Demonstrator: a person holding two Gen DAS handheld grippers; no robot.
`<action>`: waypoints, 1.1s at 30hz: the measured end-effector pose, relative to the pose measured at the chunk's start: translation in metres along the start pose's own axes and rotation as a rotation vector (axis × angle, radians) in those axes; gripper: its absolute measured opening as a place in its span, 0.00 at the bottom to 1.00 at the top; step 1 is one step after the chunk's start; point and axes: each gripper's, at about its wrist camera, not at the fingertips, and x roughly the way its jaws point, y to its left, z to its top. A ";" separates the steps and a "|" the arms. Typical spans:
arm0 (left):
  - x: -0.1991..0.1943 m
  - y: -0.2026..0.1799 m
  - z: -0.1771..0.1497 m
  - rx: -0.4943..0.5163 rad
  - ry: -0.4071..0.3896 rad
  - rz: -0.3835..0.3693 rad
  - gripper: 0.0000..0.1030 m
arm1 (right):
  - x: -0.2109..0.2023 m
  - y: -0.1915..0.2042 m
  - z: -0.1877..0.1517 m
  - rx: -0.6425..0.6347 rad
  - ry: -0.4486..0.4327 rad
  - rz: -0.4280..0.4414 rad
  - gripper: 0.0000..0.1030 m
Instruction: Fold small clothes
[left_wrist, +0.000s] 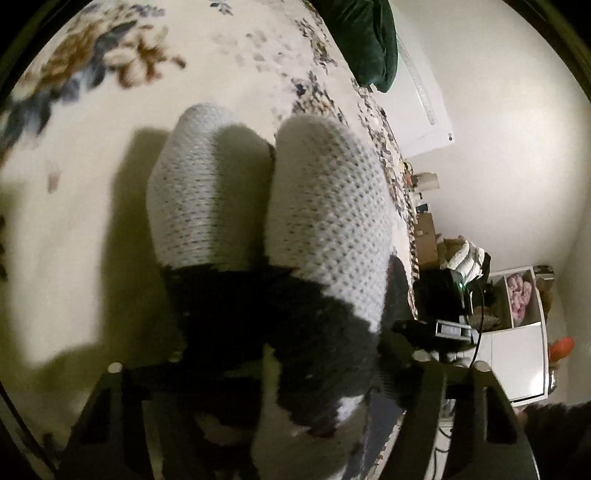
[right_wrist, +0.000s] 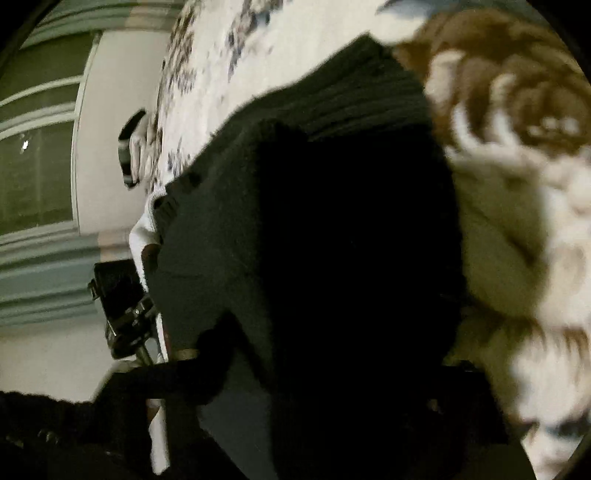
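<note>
A pair of socks (left_wrist: 325, 206), white knit with dark grey toes and cuffs, hangs in front of my left wrist camera above a floral bedspread (left_wrist: 92, 155). My left gripper (left_wrist: 273, 369) looks shut on the socks' dark end, its fingertips buried in the fabric. In the right wrist view the dark ribbed cuff (right_wrist: 332, 221) of the socks fills the middle and hides my right gripper (right_wrist: 325, 362); the cloth drapes over its fingers, so the jaws' state is unclear. The right gripper also shows in the left wrist view (left_wrist: 439, 325), at the socks' right side.
A dark green cushion (left_wrist: 369, 40) lies at the bed's far edge. Beyond the bed are a white wall, a shelf unit (left_wrist: 517, 306) with pink items, and clutter. A window with blinds (right_wrist: 37, 166) and a striped item (right_wrist: 129, 155) show in the right view.
</note>
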 end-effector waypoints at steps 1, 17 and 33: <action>0.000 -0.005 0.003 0.010 0.002 0.003 0.62 | -0.007 0.002 -0.004 0.005 -0.024 -0.005 0.43; 0.087 -0.131 0.149 0.298 0.148 -0.073 0.62 | -0.152 -0.005 0.005 0.118 -0.372 0.014 0.41; 0.298 -0.171 0.285 0.478 0.351 0.132 0.65 | -0.280 -0.131 0.180 0.327 -0.501 -0.239 0.53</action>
